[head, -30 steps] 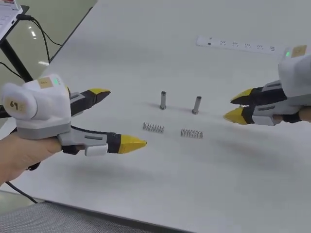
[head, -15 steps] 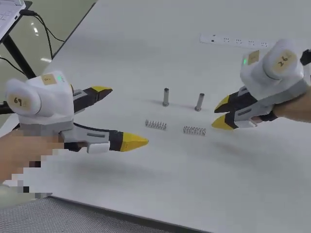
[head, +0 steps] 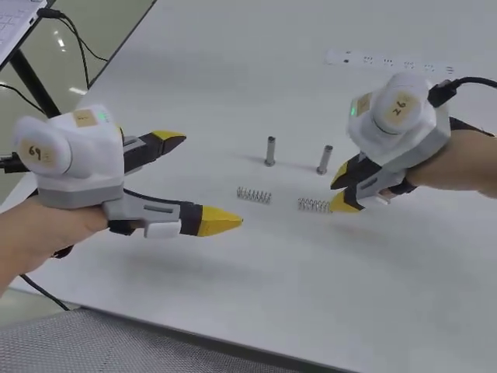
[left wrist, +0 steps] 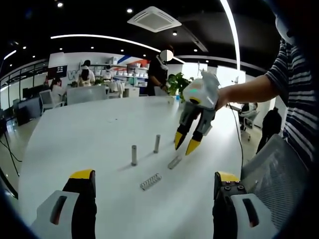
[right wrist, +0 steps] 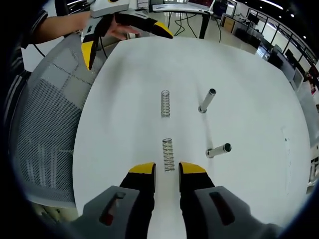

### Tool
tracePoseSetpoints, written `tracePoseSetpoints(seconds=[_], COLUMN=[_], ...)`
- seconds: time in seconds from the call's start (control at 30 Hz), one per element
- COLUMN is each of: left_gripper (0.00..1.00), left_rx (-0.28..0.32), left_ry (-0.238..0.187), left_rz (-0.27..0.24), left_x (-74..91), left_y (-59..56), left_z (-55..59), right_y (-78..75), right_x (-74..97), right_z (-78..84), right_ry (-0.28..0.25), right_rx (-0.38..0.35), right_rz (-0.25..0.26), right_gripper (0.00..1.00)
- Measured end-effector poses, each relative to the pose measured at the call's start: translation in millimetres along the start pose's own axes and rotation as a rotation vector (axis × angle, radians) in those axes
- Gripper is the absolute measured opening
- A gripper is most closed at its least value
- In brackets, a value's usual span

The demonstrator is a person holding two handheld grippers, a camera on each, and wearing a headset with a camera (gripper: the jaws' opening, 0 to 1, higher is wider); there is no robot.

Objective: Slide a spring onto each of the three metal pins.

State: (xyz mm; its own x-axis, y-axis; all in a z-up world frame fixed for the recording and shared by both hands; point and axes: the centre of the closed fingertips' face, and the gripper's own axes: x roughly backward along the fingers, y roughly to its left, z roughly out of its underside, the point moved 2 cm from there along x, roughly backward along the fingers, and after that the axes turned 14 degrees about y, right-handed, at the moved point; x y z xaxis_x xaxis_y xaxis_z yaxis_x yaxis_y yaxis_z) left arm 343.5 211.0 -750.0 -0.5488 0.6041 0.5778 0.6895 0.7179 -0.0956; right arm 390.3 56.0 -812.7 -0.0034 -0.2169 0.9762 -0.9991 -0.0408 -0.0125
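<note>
Two short metal pins [head: 270, 151] [head: 324, 159] stand upright mid-table. In front of them lie two springs [head: 254, 195] [head: 313, 204], apart from the pins. My right gripper [head: 340, 193] points down at the right end of the right spring. In the right gripper view that spring [right wrist: 168, 153] has its near end between the tips of my right gripper [right wrist: 167, 169], which is narrowly open and not clamped. The other spring [right wrist: 165, 103] lies farther out. My left gripper [head: 202, 180] hovers wide open left of the springs, holding nothing. The left gripper view looks along my left gripper [left wrist: 154, 177].
A white power strip [head: 388, 62] lies at the far side of the white table [head: 311, 295]. A grey mesh chair [head: 116, 342] sits below the near edge. At top left are a laptop stand and cables [head: 70, 47]. People stand in the background.
My right gripper has moved left and down from the table's right side to the right spring's end, with its jaws closer together. My left gripper has barely moved.
</note>
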Motion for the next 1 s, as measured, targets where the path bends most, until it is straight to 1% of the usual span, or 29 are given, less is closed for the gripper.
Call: tracePoseSetpoints(seconds=[0.33, 0.47, 0.57, 0.67, 0.7, 0.77, 0.83, 0.9, 1.0], left_gripper=[0.96, 0.96, 0.96, 0.96, 0.96, 0.96, 0.96, 0.96, 0.96], left_rx=[0.007, 0.011, 0.015, 0.02, 0.02, 0.021, 0.022, 0.02, 0.013], left_ry=[-0.002, -0.001, 0.001, 0.001, 0.002, 0.002, 0.003, 0.005, 0.003], left_rz=[-0.004, -0.006, -0.006, -0.005, -0.006, -0.005, -0.004, -0.003, 0.005], left_x=[2.6, 3.6, 3.9, 3.8, 3.8, 3.9, 3.7, 3.2, 1.7], left_y=[1.6, 2.3, 2.7, 2.7, 2.6, 2.4, 2.3, 1.8, -1.3], left_z=[3.2, 5.4, 7.7, 8.9, 9.3, 9.7, 10.1, 9.7, 6.9], right_y=[2.3, 3.1, 5.4, 6.7, 5.9, 5.6, 5.5, 4.9, 4.7], right_x=[-17.6, -23.0, -27.9, -31.6, -31.1, -31.5, -31.9, -31.3, -25.2], right_z=[-1.2, -1.3, -0.4, 1.8, 0.4, 1.6, 2.1, 2.9, 2.5], right_ry=[0.063, 0.082, 0.099, 0.114, 0.103, 0.101, 0.094, 0.092, 0.073], right_rx=[0.022, 0.034, 0.046, 0.061, 0.059, 0.055, 0.069, 0.066, 0.057], right_rz=[-0.028, -0.029, -0.036, -0.037, -0.029, -0.032, -0.022, -0.017, -0.012], right_gripper=[0.15, 0.14, 0.13, 0.08, 0.08, 0.08, 0.08, 0.08, 0.08])
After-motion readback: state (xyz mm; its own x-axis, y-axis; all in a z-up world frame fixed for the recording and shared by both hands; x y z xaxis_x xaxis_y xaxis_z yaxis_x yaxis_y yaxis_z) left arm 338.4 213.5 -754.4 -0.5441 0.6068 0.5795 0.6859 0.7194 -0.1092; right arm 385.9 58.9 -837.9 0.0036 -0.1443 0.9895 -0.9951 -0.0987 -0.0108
